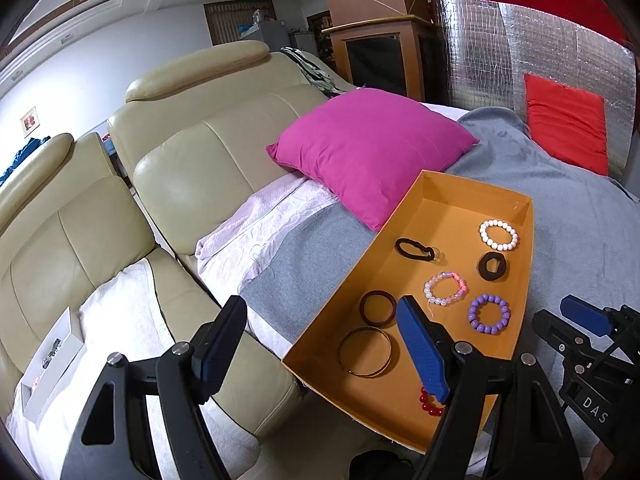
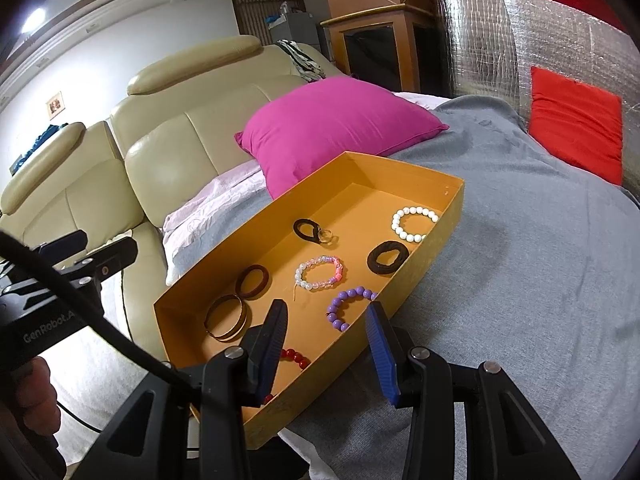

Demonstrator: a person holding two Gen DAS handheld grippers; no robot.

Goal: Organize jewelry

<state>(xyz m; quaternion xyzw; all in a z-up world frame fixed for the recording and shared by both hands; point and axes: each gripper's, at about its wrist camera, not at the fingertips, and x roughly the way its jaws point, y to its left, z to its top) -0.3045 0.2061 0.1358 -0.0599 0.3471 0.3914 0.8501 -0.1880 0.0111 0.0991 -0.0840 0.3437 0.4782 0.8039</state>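
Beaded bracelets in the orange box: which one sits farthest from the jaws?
The white bead bracelet, alone in the far corner of the orange box; purple, pink and red ones lie closer.

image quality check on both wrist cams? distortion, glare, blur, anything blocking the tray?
Left wrist: strong fisheye bend, dark corners; sharp, no motion blur; foil panel glares; one blue finger of the left gripper covers part of the red bead bracelet. Right wrist: same bend; bright ceiling light top left; right gripper fingers and a black cable crowd the orange tray's near end.

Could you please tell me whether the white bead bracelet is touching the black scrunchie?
Apart. The left wrist view shows bare orange tray floor between the white bead bracelet and the black scrunchie.
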